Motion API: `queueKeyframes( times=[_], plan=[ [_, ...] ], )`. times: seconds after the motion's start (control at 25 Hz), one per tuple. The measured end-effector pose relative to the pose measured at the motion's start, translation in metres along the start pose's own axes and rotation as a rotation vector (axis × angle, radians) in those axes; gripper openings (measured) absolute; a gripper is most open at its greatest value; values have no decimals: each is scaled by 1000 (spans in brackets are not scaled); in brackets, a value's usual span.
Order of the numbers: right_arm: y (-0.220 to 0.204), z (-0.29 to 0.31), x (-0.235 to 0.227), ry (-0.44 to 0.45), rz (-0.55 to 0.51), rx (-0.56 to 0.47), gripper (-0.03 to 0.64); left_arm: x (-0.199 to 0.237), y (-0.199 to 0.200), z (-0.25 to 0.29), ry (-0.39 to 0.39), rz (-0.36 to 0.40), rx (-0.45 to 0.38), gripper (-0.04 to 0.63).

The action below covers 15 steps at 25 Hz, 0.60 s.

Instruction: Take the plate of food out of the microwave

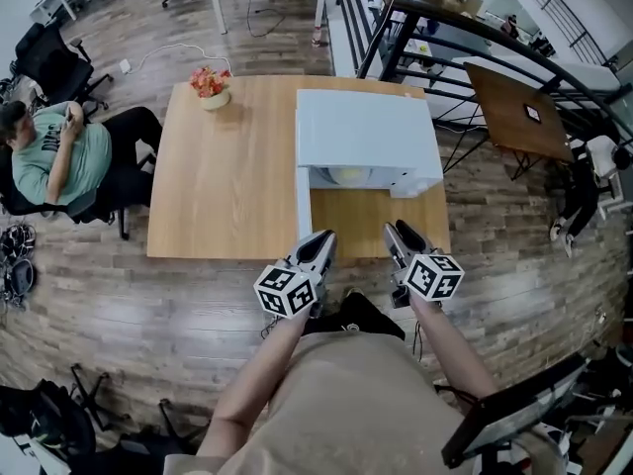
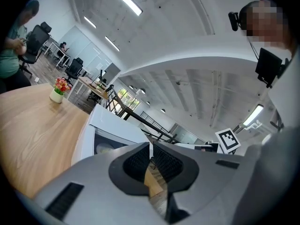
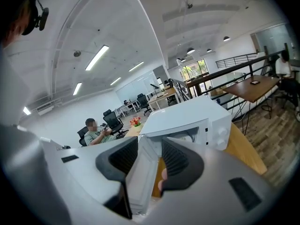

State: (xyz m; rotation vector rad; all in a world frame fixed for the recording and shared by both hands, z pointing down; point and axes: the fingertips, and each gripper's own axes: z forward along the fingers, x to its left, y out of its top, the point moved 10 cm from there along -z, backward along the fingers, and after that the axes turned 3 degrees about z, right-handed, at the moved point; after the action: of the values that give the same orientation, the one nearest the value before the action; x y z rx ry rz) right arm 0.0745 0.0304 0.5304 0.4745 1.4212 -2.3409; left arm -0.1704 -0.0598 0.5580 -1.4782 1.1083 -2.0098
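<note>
Your left gripper (image 1: 323, 238): fingers together, empty. Your right gripper (image 1: 399, 232): fingers part open, empty. Plate (image 1: 348, 175) in microwave (image 1: 364, 127), door (image 1: 303, 211) open, on bench (image 1: 227, 186)

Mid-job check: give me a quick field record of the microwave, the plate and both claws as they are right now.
microwave: white microwave on the wooden table, door swung open
plate: pale plate inside the cavity; food unclear
left claw: left claw shut, empty, beside the door's outer edge
right claw: right claw open, empty, short of the cavity
also on table: flower pot at the far corner
bystander: person seated beside the table
</note>
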Motion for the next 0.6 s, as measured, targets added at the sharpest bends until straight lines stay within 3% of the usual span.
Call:
queueKeyframes(
  times=[0.36, 0.6],
  plan=[
    [-14, 40, -31, 17, 67, 48, 161, -5, -2, -4, 83, 32, 26, 5],
    [-23, 76, -64, -35, 159, 63, 161, -8, -2, 4, 109, 32, 38, 5]
  ],
)
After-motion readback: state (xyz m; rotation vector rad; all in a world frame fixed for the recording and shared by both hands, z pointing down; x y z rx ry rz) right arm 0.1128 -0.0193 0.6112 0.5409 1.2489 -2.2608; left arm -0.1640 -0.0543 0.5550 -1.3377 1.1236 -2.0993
